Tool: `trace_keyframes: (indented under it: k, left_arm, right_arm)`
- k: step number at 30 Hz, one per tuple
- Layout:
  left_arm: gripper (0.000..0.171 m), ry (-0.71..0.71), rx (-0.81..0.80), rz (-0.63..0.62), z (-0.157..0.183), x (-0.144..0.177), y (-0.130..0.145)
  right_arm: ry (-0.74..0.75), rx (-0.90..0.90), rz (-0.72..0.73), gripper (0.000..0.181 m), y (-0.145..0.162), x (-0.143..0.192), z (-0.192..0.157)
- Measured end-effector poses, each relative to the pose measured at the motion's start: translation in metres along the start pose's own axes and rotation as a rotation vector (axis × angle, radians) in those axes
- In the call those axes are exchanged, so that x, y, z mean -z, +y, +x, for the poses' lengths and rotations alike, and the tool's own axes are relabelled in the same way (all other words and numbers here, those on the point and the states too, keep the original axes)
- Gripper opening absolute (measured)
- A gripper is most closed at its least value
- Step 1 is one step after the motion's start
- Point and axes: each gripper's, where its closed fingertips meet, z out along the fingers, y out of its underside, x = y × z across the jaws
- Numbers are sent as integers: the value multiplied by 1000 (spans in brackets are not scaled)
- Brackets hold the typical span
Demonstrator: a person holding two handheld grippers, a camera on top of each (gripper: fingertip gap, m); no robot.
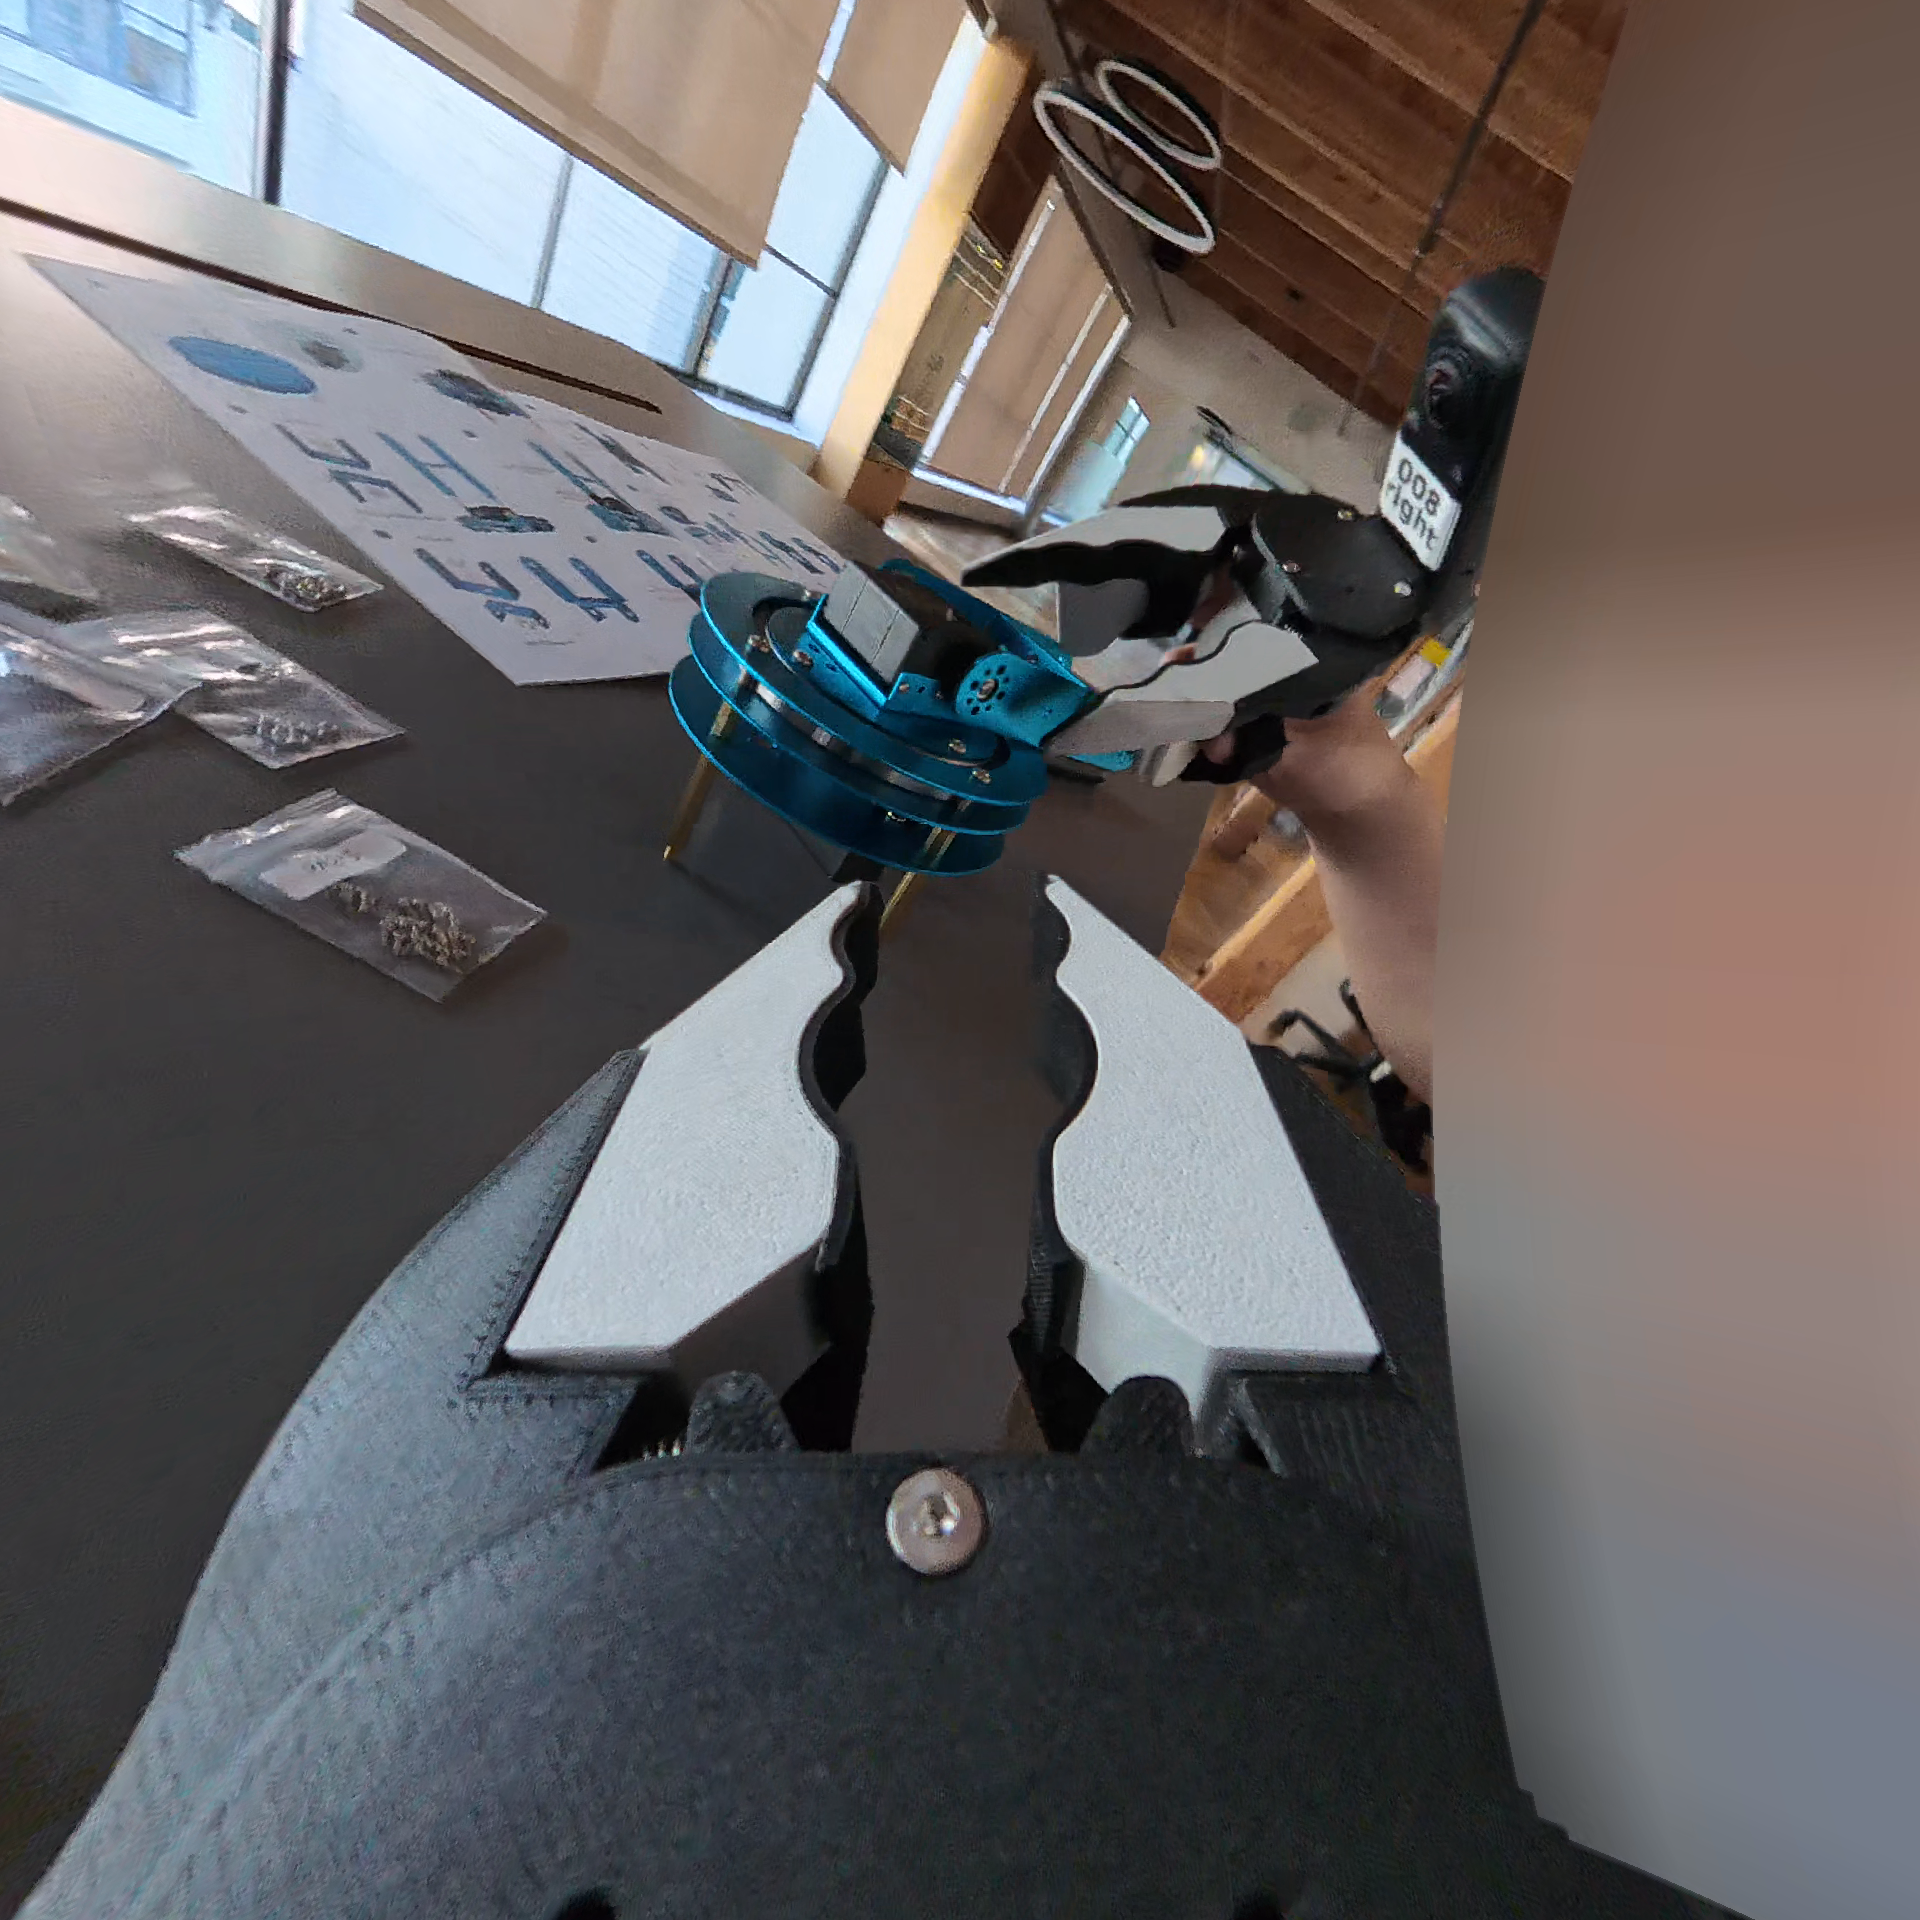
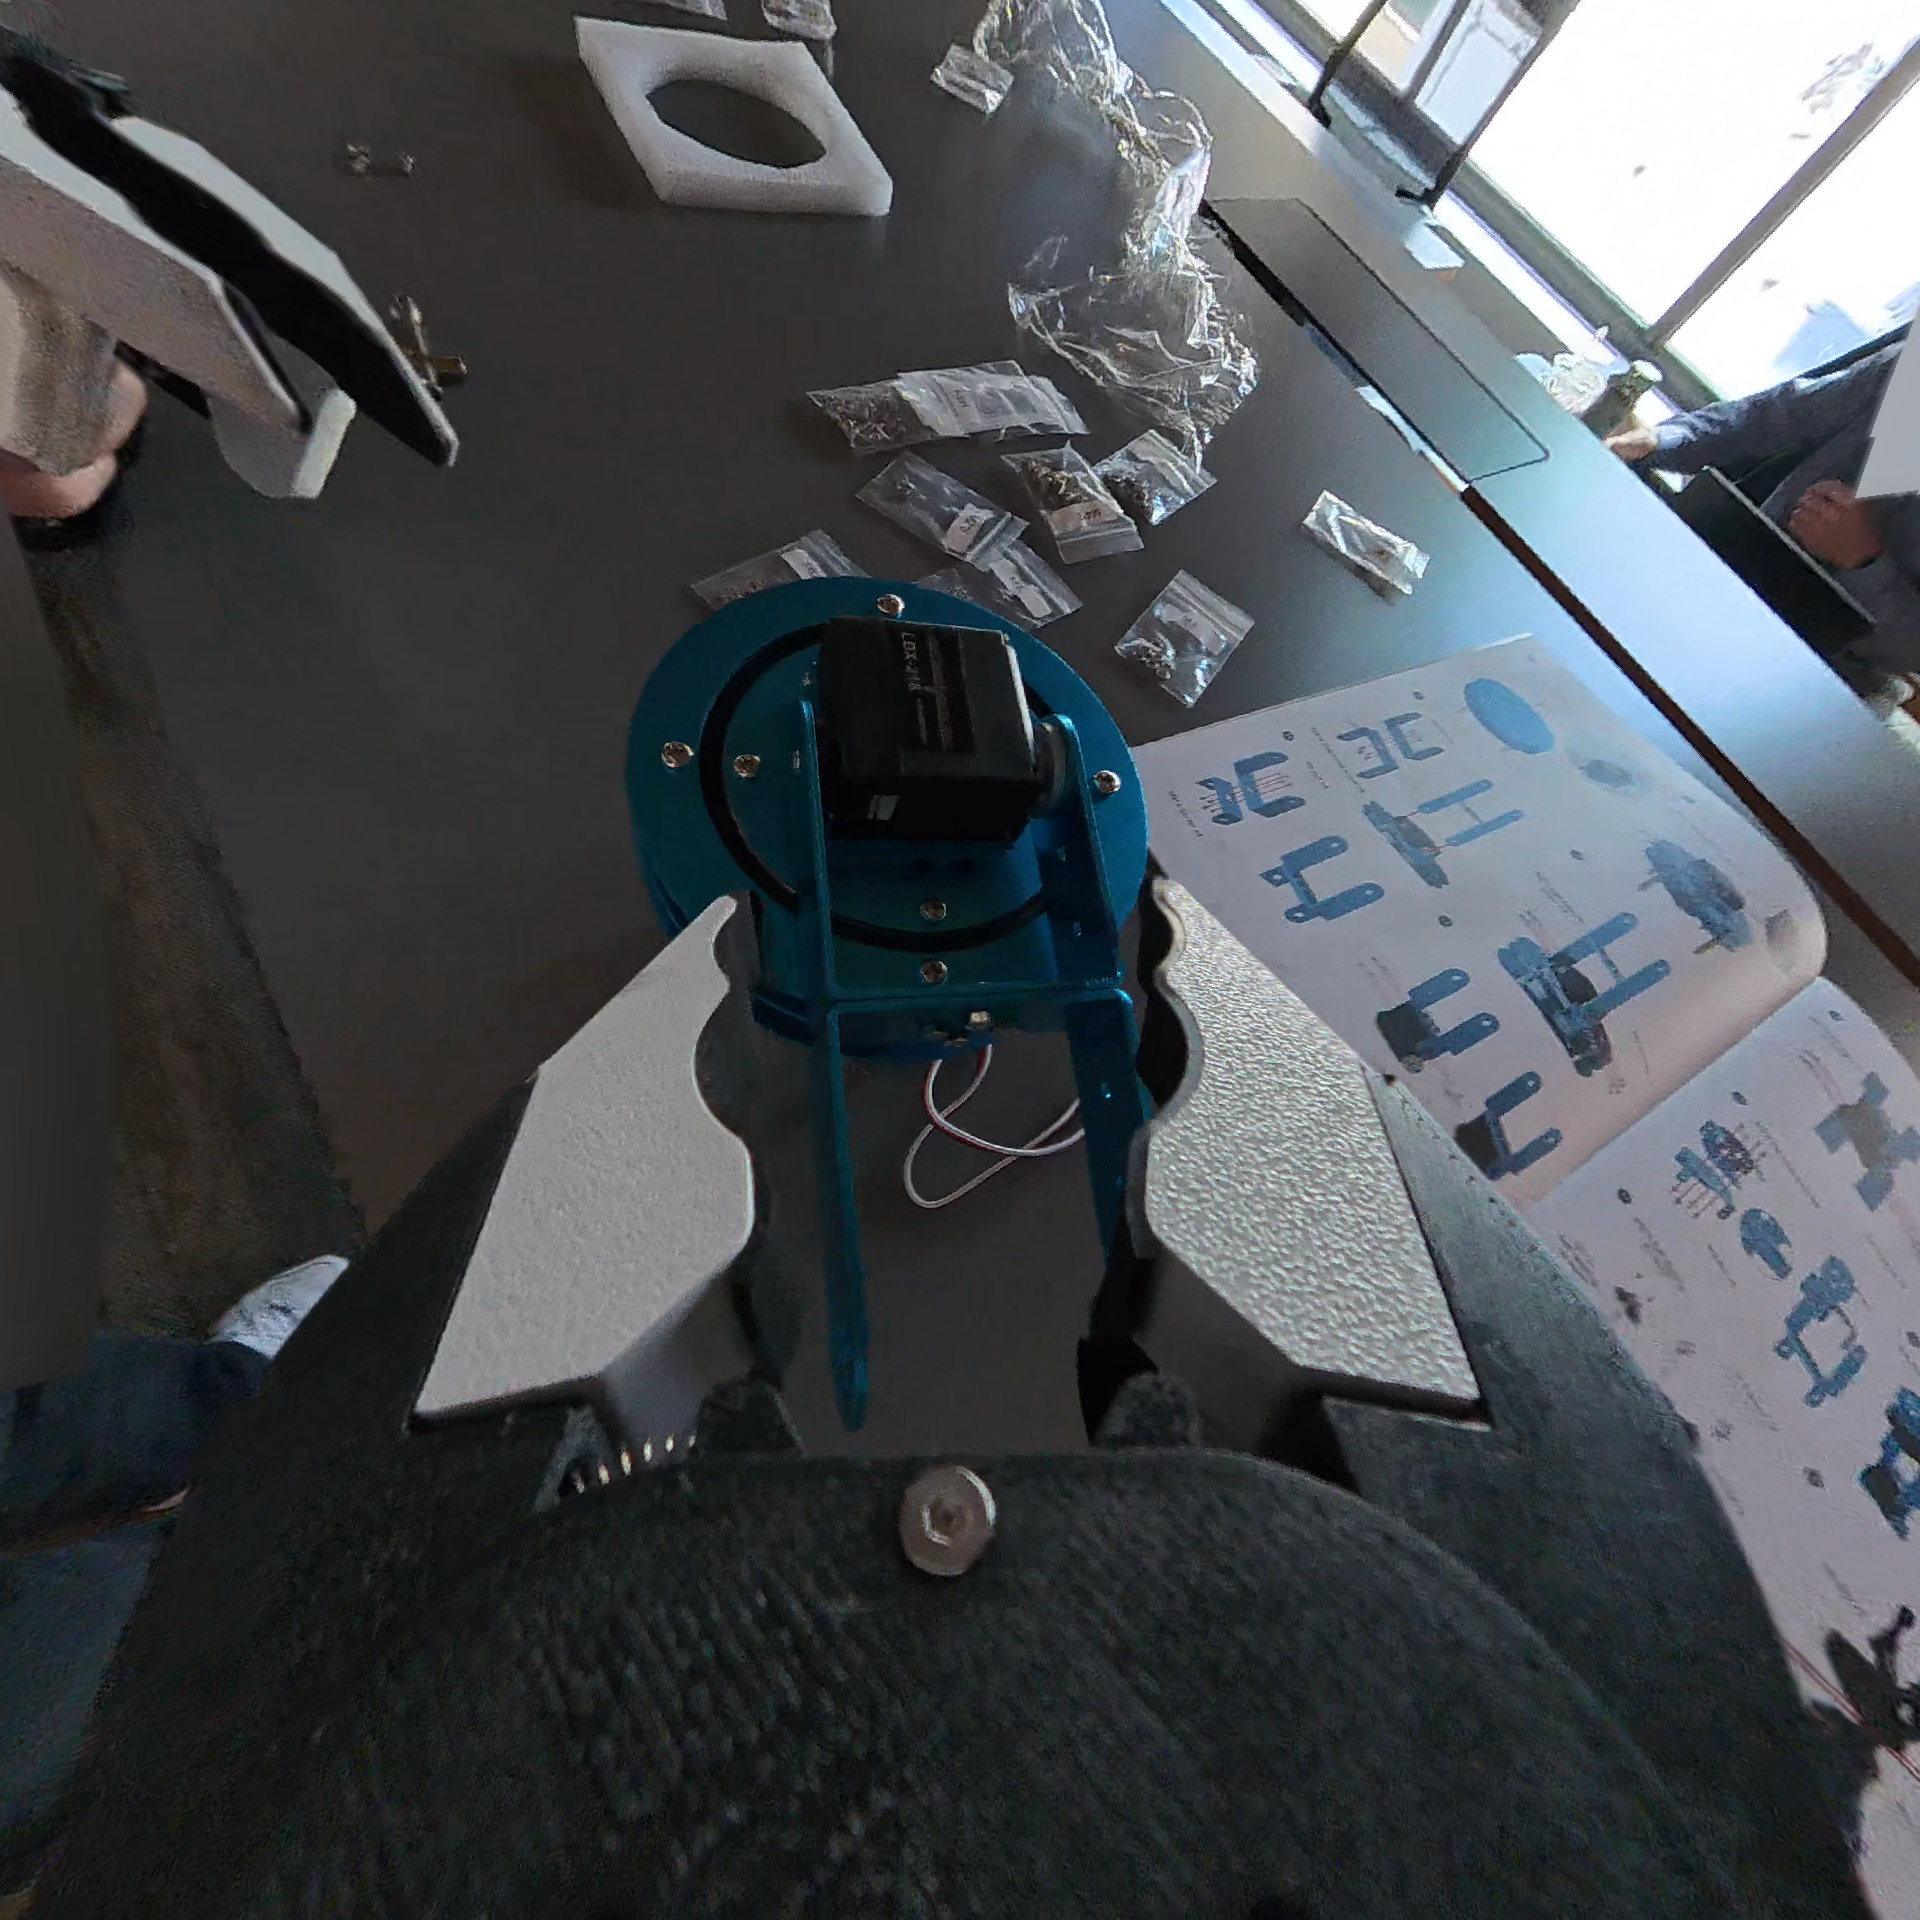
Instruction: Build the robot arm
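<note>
Right wrist view: we see right gripper clamped on blue bracket of base (servo on top), lifted off table. Left gripper apart, empty, just below base; bags beyond.

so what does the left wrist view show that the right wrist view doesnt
Only the left wrist view: ring ceiling lights, the wooden ceiling, and the brass standoff legs under the blue discs.

Only the right wrist view: a white foam frame, crumpled clear plastic, and white and red wires beneath the bracket.

Both: the blue turntable base with its black servo, the printed instruction sheet, small parts bags, the dark table, the open left gripper, and the right gripper around the blue bracket.
</note>
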Motion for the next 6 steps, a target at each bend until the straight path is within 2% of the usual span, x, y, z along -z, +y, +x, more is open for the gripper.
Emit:
trace_keyframes:
  k: [3, 6]
  left_arm:
    - [27, 28, -46, -71, -12, -4, -1]
    - [27, 56, -35, -83, -20, -8, -5]
  right_arm:
    - [-36, -8, 42, 72, -1, 1, -3]
    - [-59, -12, 50, 68, 0, 4, -2]
